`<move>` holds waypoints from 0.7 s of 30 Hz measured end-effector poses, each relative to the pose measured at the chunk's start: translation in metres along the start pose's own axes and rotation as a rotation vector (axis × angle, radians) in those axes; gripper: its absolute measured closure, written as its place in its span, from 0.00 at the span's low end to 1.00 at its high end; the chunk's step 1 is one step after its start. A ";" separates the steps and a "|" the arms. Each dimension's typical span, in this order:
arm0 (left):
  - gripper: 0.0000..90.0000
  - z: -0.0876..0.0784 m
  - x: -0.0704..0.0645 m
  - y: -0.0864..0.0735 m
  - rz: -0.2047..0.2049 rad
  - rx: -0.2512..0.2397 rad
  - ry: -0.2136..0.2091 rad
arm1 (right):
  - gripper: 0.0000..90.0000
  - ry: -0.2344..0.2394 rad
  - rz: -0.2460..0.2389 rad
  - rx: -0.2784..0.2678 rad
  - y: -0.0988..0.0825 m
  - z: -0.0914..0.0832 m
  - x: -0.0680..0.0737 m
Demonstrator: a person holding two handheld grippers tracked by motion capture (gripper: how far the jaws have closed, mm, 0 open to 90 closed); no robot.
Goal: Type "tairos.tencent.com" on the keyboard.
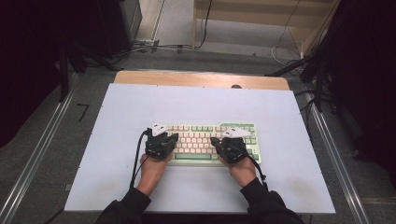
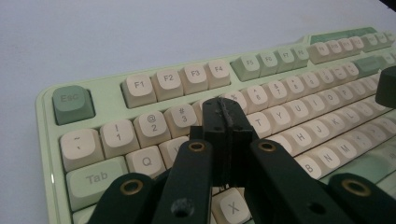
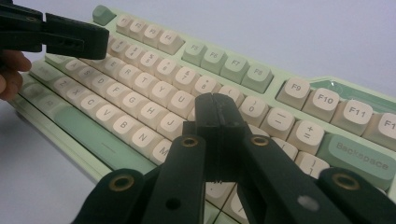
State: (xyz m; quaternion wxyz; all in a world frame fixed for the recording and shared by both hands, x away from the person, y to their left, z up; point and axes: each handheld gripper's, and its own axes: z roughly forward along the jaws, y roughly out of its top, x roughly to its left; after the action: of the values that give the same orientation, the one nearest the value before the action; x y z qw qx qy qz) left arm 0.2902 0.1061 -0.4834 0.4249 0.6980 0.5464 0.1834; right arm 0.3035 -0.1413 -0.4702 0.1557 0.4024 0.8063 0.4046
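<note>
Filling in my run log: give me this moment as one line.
left gripper: shut, over keyboard left half | right gripper: shut, over right half | nothing held | keyboard flat on white mat
</note>
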 end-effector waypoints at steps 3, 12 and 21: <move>1.00 -0.001 0.000 0.000 0.001 -0.001 0.000 | 0.97 0.001 0.000 0.001 0.000 0.001 0.001; 1.00 -0.003 0.001 0.000 0.002 -0.004 -0.002 | 0.97 0.014 -0.014 0.005 0.001 0.006 0.008; 1.00 -0.004 0.003 -0.001 -0.007 -0.005 0.003 | 0.97 0.033 -0.035 0.017 0.001 0.013 0.019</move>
State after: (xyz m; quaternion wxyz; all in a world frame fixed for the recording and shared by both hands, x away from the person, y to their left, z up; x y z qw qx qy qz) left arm 0.2882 0.1103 -0.4824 0.4265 0.6947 0.5491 0.1845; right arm 0.2995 -0.1194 -0.4757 0.1462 0.3827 0.8190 0.4017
